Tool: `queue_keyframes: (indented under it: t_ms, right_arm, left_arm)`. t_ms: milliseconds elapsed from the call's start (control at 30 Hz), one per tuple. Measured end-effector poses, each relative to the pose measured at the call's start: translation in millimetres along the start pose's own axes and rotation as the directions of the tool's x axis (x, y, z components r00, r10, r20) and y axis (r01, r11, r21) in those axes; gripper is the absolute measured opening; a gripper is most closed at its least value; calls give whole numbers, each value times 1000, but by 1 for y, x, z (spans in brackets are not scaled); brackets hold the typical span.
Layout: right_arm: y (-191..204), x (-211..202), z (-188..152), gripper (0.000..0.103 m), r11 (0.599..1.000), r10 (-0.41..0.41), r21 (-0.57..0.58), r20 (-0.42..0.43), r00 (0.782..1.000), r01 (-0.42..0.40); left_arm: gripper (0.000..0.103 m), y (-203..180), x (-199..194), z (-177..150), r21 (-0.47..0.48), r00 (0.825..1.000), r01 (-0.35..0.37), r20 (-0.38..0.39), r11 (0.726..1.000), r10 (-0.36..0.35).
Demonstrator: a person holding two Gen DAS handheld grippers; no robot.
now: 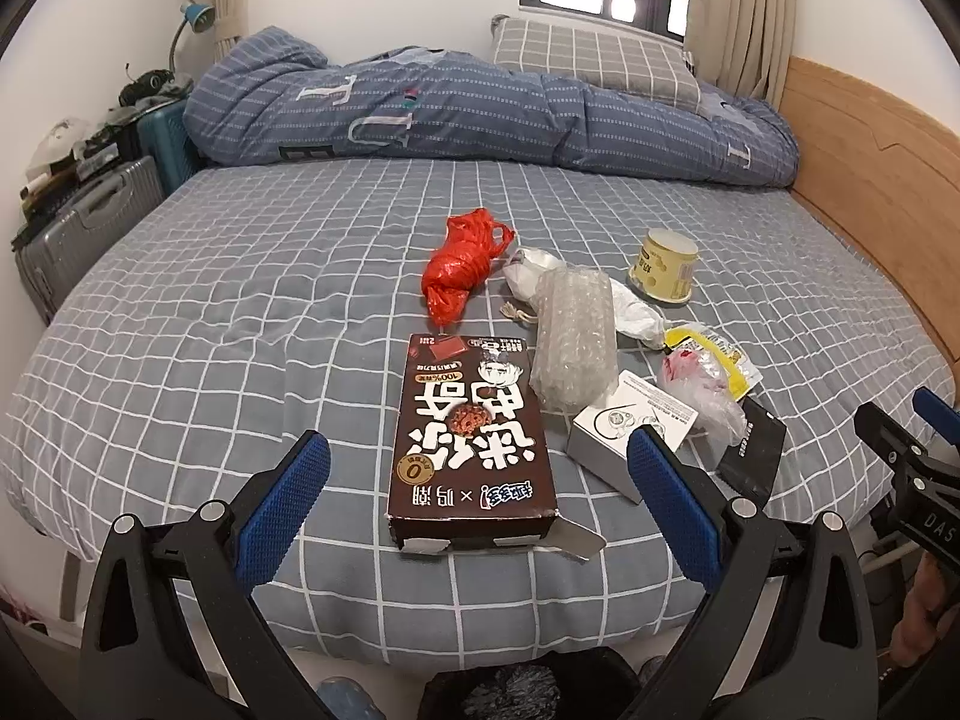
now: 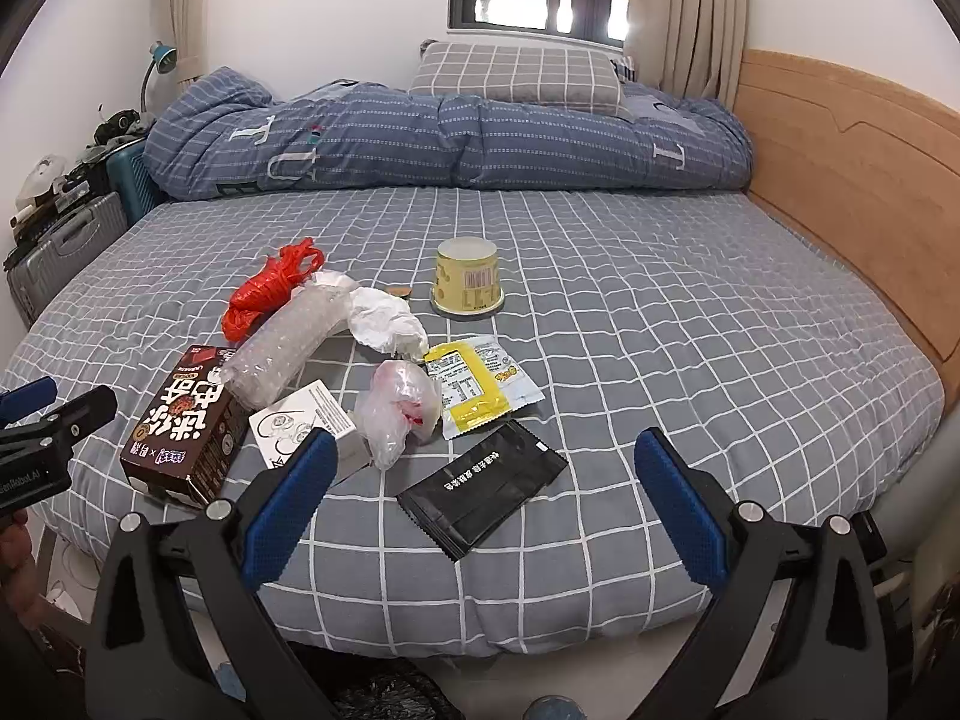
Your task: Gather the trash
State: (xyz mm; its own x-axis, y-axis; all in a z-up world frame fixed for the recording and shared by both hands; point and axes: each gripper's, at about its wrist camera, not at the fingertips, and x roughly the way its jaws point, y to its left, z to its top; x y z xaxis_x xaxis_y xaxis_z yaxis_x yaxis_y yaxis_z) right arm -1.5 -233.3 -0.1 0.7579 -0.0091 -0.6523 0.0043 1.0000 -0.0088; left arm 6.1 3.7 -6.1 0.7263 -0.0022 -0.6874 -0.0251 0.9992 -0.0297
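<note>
On grey checked bed (image 1: pixel 240 300): trash, folded quilt (image 1: pixel 480 108).

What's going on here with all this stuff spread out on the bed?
A person holds a claw in each hand at the near edge of the bed, and nothing has been picked up yet. Both the left claw and the right claw are open and empty. The trash lies on the checked sheet: a brown snack box, a bubble wrap roll, a red plastic bag, a yellow cup, a yellow wrapper and a black pouch.
</note>
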Motion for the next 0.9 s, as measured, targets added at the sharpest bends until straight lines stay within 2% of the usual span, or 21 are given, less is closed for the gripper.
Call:
queue_keyframes:
  t_ms: [900]
  right_arm:
    - [-5, -2, 0, 95, 1000, 3, 6, 5, 1000, -3]
  left_arm:
    - [97, -11, 3, -2, 16, 1000, 14, -16, 1000, -13]
